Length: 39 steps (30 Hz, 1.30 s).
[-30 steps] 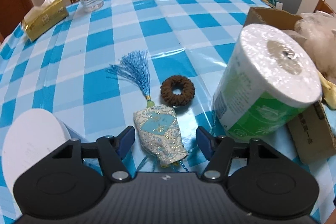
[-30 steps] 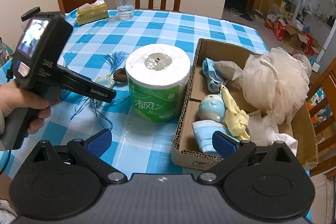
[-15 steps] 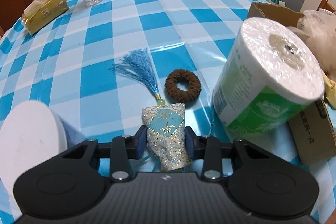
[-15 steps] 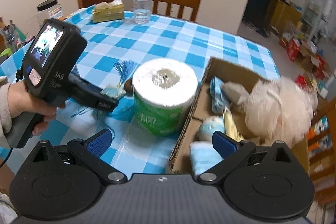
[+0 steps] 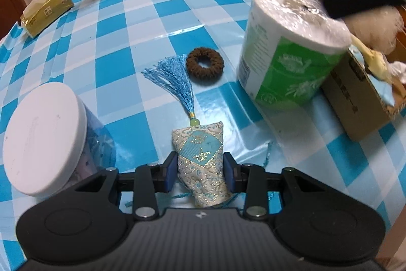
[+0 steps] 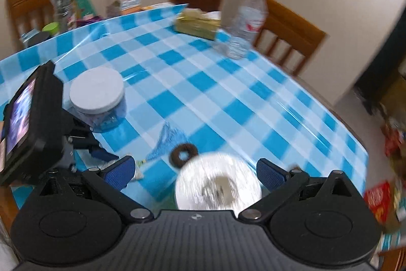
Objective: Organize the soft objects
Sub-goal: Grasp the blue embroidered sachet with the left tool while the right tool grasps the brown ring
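On the blue-and-white checked surface (image 5: 106, 47), the left hand-held gripper (image 5: 199, 170) has just closed its blue pads onto the sides of a small embroidered cream-and-turquoise sachet (image 5: 200, 161), whose blue tassel (image 5: 175, 83) trails away toward a brown ring-shaped hair scrunchie (image 5: 204, 62). A white-lidded clear jar (image 5: 43, 139) stands close on its left and a green-wrapped toilet paper roll (image 5: 291, 47) on its right, against an open cardboard box (image 5: 355, 103) of soft items. The right hand-held gripper (image 6: 195, 173) hovers with its jaws spread wide above the roll, holding nothing.
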Motion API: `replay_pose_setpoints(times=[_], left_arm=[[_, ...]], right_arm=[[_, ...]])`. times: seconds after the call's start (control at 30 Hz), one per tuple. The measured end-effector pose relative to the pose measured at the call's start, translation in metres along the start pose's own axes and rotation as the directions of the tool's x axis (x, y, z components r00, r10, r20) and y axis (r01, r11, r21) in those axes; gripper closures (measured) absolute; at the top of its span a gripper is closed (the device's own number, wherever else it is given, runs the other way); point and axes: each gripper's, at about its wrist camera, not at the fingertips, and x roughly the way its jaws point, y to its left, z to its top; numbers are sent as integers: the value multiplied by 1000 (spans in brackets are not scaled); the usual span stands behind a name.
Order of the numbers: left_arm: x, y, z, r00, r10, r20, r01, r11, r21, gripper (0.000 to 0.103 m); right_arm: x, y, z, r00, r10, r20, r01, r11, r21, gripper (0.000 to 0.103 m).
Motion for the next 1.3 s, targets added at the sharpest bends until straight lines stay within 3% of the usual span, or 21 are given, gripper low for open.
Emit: replay_pose_setpoints(times=[0.2,0.37,0.5,0.73,0.9,1.0,1.13,1.3], left_arm=[[-4,4,-5,1000,8,-20,-7,999,32,67],[-6,6,-6,999,11,-31,-10,999,37,67],[-6,8,-7,1000,9,-30,-8,1000,22,67],[-7,10,-8,1000,1,-26,-1,1000,-3,67],[-5,10,-8,1000,2,-27,-2,1000,0,67],[-4,11,-7,1000,-1,-28,1,1000,-6,67],[-2,11,-7,1000,4,-28,-4,1000,-4,67],[-2,10,-6,999,3,-33,-3,1000,1,67]], right_arm=[[58,-9,39,982,125,-140,-135,989,-64,1],[112,-17,58,923,209,-324,-236,971,-45,16],[142,-17,63,888,229,-398,-254,967,-12,19],[186,-13,60,825,216,-523,-239,971,24,34],[201,-15,53,796,228,-560,-237,970,58,40],[202,-17,54,796,234,-559,-236,969,71,41],[201,-19,55,804,211,-556,-215,975,60,56],[198,-24,54,815,226,-534,-212,973,89,61]])
